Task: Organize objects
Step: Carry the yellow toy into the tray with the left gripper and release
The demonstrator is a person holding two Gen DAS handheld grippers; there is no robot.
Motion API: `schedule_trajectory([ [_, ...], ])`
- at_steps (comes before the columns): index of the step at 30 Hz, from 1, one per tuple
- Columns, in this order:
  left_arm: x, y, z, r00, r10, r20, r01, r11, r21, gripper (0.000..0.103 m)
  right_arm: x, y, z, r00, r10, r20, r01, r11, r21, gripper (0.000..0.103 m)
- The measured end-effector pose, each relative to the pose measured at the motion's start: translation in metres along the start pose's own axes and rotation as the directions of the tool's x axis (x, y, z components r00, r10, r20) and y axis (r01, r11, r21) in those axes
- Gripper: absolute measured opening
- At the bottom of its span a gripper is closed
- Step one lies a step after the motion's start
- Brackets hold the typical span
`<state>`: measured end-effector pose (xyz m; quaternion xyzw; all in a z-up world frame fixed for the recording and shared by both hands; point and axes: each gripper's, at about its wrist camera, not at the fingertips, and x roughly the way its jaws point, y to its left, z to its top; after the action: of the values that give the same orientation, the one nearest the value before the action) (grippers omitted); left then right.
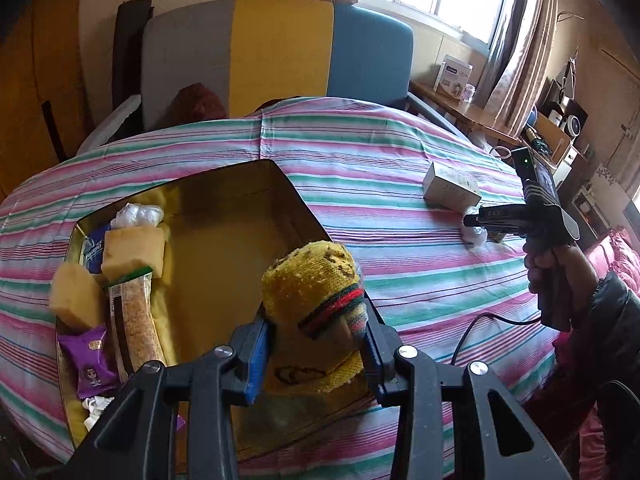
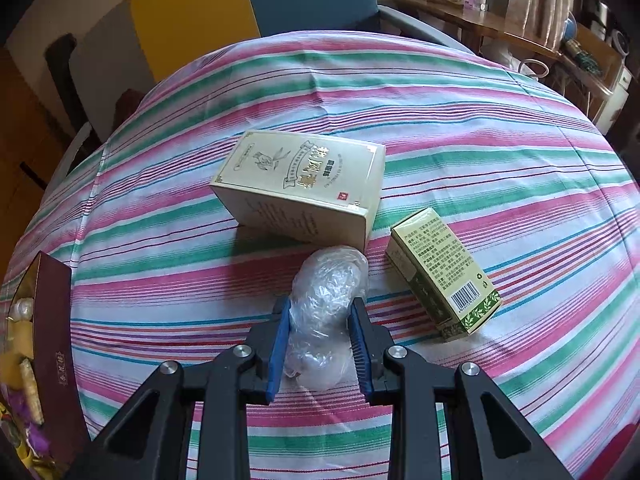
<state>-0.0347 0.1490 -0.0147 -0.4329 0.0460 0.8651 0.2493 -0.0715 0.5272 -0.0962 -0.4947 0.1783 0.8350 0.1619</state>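
Left hand-held gripper pinching yellow knitted roll over open box; roll risking unravelling, snagging rim. Right hand-held gripper clamping crinkled plastic bundle on striped bedcover; slippery film possibly sliding free.

Yellow knit sock with red-green band; pink-green striped cloth.

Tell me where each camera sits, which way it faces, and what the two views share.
Left wrist: on the left gripper, angled down over the tin box, jaws shut on a yellow knit roll; right hand visible.
Right wrist: on the right gripper, angled down, clamping a plastic bundle.
Shared: striped cloth, cream box.
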Motion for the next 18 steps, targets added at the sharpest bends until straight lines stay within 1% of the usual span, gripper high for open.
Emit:
schedule_trajectory([
  [7, 0.007, 0.003, -0.001, 1.000, -0.001, -0.018, 0.001, 1.000, -0.009, 0.040, 0.001, -0.002, 0.001, 1.000, 0.011, -0.010, -0.011, 1.000, 0.013, 0.030],
  [10, 0.009, 0.004, -0.002, 1.000, -0.006, -0.023, 0.006, 1.000, -0.012, 0.040, 0.002, -0.006, 0.002, 1.000, 0.028, -0.008, -0.028, 0.999, 0.037, 0.030],
  [13, 0.010, 0.007, -0.002, 1.000, -0.013, -0.027, 0.013, 1.000, -0.017, 0.040, 0.004, -0.008, 0.002, 0.999, 0.034, -0.015, -0.033, 0.999, 0.042, 0.031],
  [18, 0.010, 0.025, -0.001, 0.999, -0.017, -0.033, 0.015, 0.998, -0.064, 0.040, 0.004, -0.005, 0.000, 1.000, 0.019, -0.019, -0.019, 1.000, 0.024, 0.032],
])
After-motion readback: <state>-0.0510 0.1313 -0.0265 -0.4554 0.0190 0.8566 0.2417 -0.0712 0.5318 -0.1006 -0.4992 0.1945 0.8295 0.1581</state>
